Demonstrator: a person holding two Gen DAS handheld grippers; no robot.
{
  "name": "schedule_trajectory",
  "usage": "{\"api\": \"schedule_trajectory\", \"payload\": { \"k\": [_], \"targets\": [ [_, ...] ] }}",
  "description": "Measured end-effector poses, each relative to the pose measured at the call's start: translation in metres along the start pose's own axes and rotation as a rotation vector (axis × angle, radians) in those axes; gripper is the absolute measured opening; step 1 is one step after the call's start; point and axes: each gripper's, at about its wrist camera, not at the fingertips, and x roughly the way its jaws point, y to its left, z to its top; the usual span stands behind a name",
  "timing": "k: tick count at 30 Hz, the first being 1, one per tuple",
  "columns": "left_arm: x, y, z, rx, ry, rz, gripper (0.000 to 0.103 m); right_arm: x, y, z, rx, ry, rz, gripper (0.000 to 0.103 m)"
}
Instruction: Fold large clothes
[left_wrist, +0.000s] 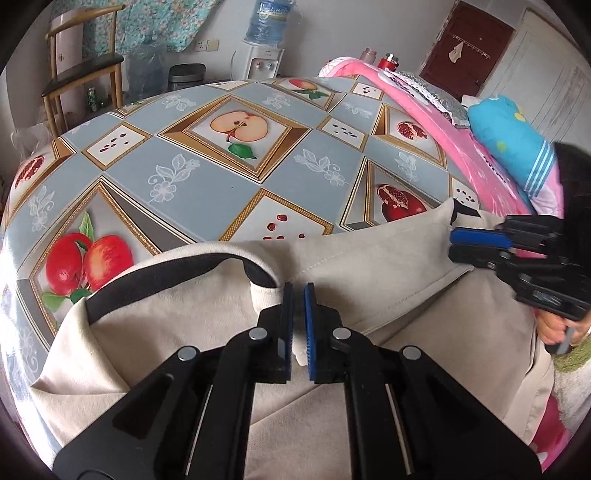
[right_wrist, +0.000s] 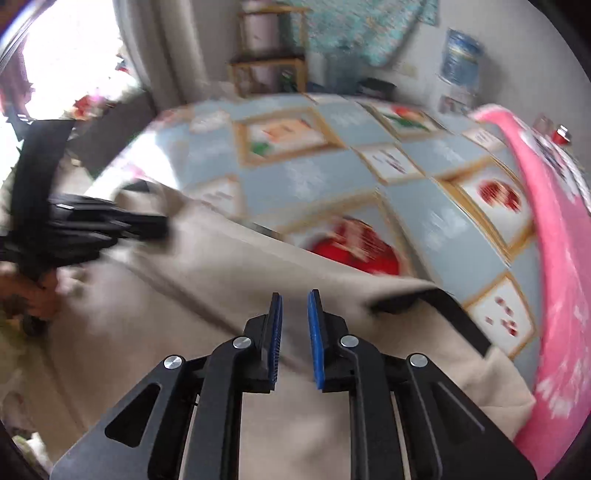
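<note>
We note a soft beige garment (left_wrist: 369, 266), black-lined, rumpled at the glossy fruit-print counter (left_wrist: 229, 173) near edge. Left tongs (left_wrist: 298, 295) pinch its ribbed fold. Right tongs (right_wrist: 295, 301) slightly parted, gripping nothing.

The left gripper (left_wrist: 298, 295) sits low and near, its blue pads nearly together and pinching a fold of the cream garment (left_wrist: 207, 314) just beside its black-lined collar (left_wrist: 166, 280). The garment spreads over the near edge of the table (left_wrist: 229, 181) (covered in a blue-grey cloth printed with apples and pomegranates). At the right, the right gripper (left_wrist: 453, 242) reaches in over the garment's far corner; whether it grips the fabric is unclear. Farther right lie a pink blanket (left_wrist: 476, 166) and a blue bundle (left_wrist: 513, 144). A wooden chair (left_wrist: 85, 74) and water dispenser (left_wrist: 264, 59) stand beyond.
</note>
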Motion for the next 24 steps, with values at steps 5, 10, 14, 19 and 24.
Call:
{"api": "schedule_trajectory", "payload": {
  "k": [5, 10, 14, 19, 24],
  "targets": [
    [-0.001, -0.004, 0.001, 0.006, 0.001, 0.024, 0.007, 0.038, 0.020, -0.003, -0.001, 0.068, 0.028, 0.016],
    [-0.023, -0.024, -0.007, 0.049, -0.051, -0.046, 0.009, 0.033, 0.019, -0.005, 0.041, 0.088, 0.030, 0.016],
    [-0.002, -0.044, -0.019, 0.134, 0.042, 0.050, 0.009, 0.037, 0.025, -0.007, 0.033, 0.084, -0.017, 0.017],
    [0.001, -0.037, -0.010, 0.049, 0.032, 0.107, 0.010, 0.030, 0.027, -0.007, 0.080, 0.113, -0.057, 0.017],
    [-0.039, -0.040, -0.014, 0.016, -0.016, 0.146, 0.010, -0.035, 0.025, -0.020, 0.157, 0.033, -0.029, 0.052]
  ]
}}
